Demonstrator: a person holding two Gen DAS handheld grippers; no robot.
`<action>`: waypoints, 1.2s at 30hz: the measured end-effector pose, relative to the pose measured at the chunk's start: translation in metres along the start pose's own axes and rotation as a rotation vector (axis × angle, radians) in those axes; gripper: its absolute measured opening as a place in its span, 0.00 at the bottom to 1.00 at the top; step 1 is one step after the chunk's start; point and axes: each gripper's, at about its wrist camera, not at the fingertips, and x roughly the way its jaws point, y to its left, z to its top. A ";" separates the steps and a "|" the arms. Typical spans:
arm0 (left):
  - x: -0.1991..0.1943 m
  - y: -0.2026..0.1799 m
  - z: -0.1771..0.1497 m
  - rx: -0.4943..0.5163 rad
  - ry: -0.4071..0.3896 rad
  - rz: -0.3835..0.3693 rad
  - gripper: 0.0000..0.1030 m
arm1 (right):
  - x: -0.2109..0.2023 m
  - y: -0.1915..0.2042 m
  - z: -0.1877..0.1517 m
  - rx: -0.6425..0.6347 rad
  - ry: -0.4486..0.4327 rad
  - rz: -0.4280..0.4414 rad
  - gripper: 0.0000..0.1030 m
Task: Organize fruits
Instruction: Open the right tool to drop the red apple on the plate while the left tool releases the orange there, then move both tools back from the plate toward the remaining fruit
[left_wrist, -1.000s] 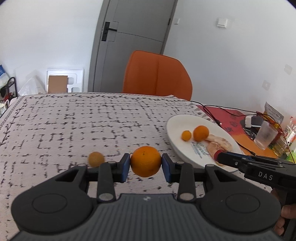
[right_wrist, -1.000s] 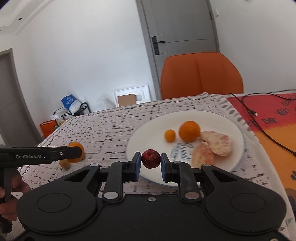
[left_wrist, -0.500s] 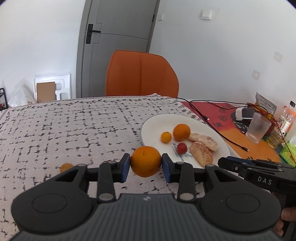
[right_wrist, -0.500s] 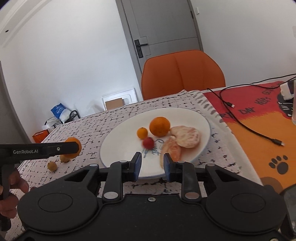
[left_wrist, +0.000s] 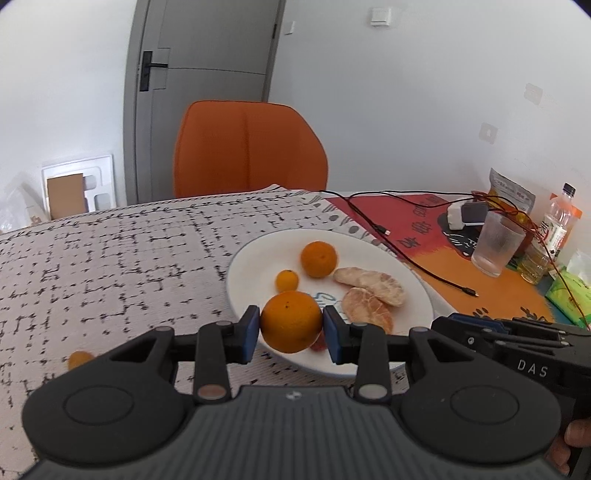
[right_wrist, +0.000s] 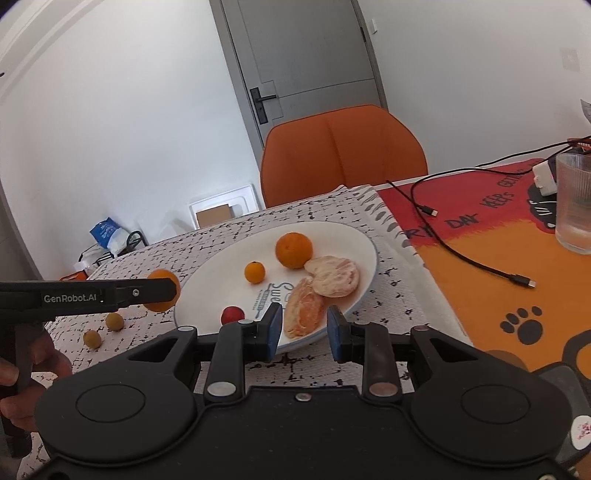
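Note:
My left gripper (left_wrist: 291, 332) is shut on a large orange (left_wrist: 291, 320) and holds it over the near left rim of the white plate (left_wrist: 255, 258). On the plate lie another orange (left_wrist: 318, 259), a small kumquat (left_wrist: 287, 280), two peeled citrus pieces (left_wrist: 369, 282) and a small red fruit (right_wrist: 232, 315). In the left wrist view the held orange mostly hides the red fruit. My right gripper (right_wrist: 304, 328) stands open at the plate's near edge, with nothing between its fingers. Two small yellow fruits (right_wrist: 115, 321) rest on the patterned cloth left of the plate.
An orange chair (left_wrist: 251, 147) stands behind the table. To the right of the plate, on the orange and red mat, are a black cable (right_wrist: 461, 254), a glass (right_wrist: 574, 203) and a bottle (left_wrist: 557, 225). A person's hand (right_wrist: 22, 387) grips the left tool's handle.
The right gripper let go of the red fruit, which now lies on the plate, and drew back to the right. The left gripper carried the orange rightward to the plate's rim.

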 end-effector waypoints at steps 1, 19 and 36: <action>0.001 -0.001 0.001 0.001 -0.001 -0.004 0.35 | 0.000 -0.001 0.000 0.001 -0.001 -0.002 0.28; -0.036 0.021 -0.007 -0.012 -0.058 0.140 0.77 | -0.001 0.017 0.000 -0.019 -0.011 0.037 0.44; -0.096 0.056 -0.031 -0.059 -0.138 0.252 0.80 | -0.004 0.059 -0.006 -0.089 -0.038 0.081 1.00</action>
